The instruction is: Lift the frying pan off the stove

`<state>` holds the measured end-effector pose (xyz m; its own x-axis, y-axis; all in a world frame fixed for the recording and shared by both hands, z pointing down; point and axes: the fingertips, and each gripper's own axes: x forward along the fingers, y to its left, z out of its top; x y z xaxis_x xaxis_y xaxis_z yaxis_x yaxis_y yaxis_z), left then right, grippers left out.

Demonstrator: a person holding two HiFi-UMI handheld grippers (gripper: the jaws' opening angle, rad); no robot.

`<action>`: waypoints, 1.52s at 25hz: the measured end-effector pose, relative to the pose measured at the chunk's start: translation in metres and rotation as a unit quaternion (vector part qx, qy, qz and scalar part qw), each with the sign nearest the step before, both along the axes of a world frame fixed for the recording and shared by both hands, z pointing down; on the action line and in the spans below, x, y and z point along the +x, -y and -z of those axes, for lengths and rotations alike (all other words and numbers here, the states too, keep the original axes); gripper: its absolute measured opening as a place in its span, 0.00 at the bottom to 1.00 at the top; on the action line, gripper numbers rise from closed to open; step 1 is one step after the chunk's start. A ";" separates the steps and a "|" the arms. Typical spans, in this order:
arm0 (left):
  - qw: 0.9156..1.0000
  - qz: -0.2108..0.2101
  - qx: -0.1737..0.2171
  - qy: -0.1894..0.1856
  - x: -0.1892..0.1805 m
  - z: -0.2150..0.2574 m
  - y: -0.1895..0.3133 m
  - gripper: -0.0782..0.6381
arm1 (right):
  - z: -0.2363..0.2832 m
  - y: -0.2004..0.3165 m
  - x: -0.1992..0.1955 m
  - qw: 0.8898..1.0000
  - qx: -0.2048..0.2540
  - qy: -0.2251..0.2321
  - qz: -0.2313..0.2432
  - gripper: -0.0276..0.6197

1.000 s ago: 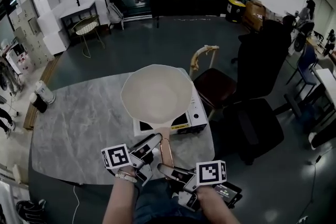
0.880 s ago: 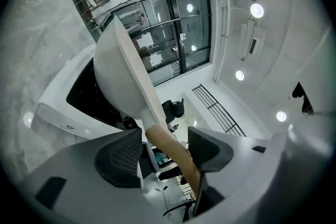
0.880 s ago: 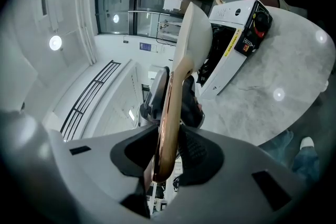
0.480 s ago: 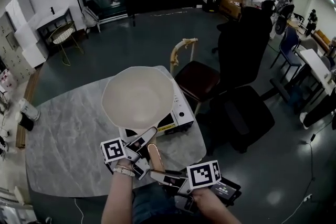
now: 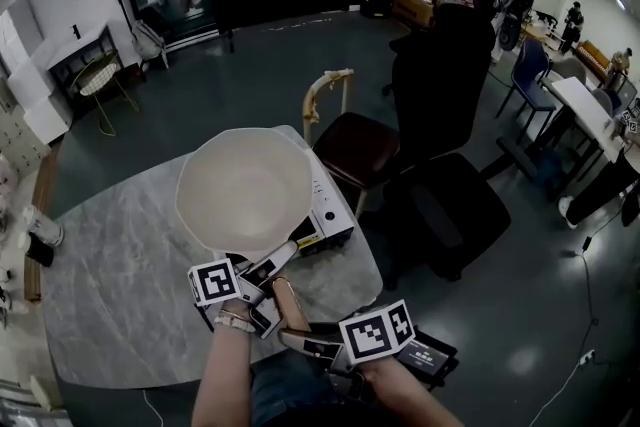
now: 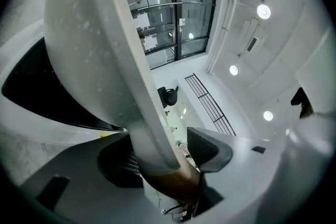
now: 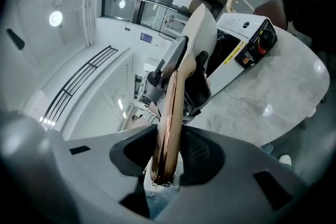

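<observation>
Clamping the copper-brown handle (image 7: 170, 113) of the cream round frying pan (image 5: 243, 190), the left gripper (image 6: 168, 157) is holding it seemingly clear of the white boxy stove (image 5: 330, 215), while the right gripper (image 7: 170, 157) is easing its jaws open around that handle.

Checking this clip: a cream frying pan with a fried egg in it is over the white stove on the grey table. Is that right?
Not quite. The frying pan has no egg in it: the head view shows its cream inside bare. The rest holds: it is over the white stove on the grey table.
</observation>
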<state>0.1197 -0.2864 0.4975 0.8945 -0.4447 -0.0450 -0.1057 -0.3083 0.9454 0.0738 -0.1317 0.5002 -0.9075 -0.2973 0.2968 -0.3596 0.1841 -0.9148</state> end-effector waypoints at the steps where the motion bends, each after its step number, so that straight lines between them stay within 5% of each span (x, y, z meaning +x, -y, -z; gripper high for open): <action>1: 1.000 0.000 0.001 0.004 0.001 -0.001 -0.001 0.48 | -0.003 -0.001 0.001 1.000 0.005 -0.011 0.002 0.26; 7: 1.000 -0.002 0.012 0.012 0.006 0.000 -0.006 0.47 | -0.007 -0.006 0.004 0.999 0.035 -0.038 0.016 0.27; 11: 0.991 -0.011 0.076 0.107 0.002 0.003 -0.003 0.46 | -0.009 -0.009 0.003 0.996 0.059 -0.060 0.029 0.26; 17: 0.983 -0.046 0.146 0.105 0.022 0.039 -0.012 0.45 | -0.001 -0.013 0.001 0.993 0.088 -0.072 0.039 0.25; 24: 0.979 -0.053 0.161 0.115 0.028 0.052 -0.020 0.45 | 0.007 -0.018 0.003 0.991 0.105 -0.069 0.041 0.25; 38: 0.979 0.043 0.166 0.111 -0.027 0.082 -0.019 0.44 | 0.029 -0.018 -0.008 0.980 0.176 -0.076 0.051 0.24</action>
<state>0.0931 -0.2675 0.4154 0.8581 -0.5135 -0.0083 -0.3367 -0.5747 0.7459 0.0662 -0.1134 0.4713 -0.8910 -0.3151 0.3269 -0.4502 0.5203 -0.7256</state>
